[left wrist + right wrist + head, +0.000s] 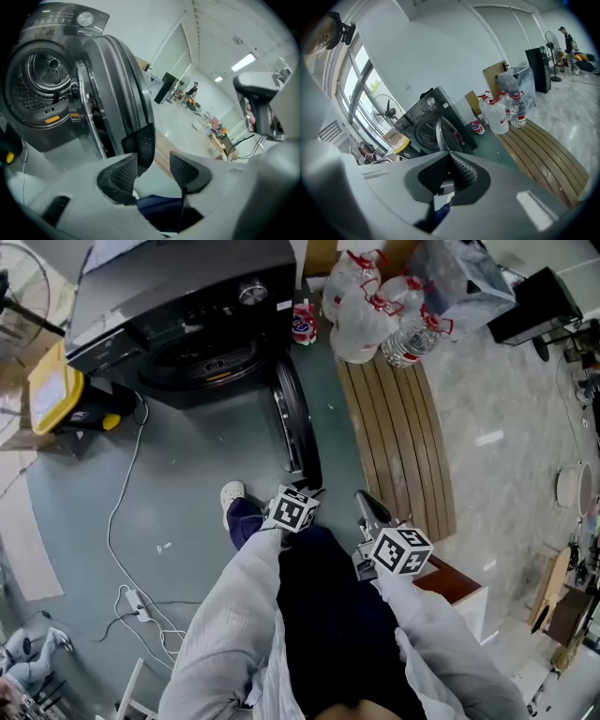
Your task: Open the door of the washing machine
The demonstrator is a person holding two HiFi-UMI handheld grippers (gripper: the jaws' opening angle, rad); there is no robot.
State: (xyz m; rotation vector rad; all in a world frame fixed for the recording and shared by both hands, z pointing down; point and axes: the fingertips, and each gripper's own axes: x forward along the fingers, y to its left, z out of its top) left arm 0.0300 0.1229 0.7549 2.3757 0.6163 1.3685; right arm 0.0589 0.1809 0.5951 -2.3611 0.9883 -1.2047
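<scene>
Dark grey front-loading washing machine [178, 296] sits at the far left. Its round dark door [295, 427] is swung fully open toward me, edge-on, with the steel drum [42, 79] exposed. My left gripper [154, 171] has its jaws wide apart with nothing gripped between the pads; the door's near edge is just beyond them. My right gripper [449, 164] is to the right, jaws closed together and empty. Clear plastic water jugs [375, 306] stand far right of the machine, with brown wooden slats [398, 446] nearer.
</scene>
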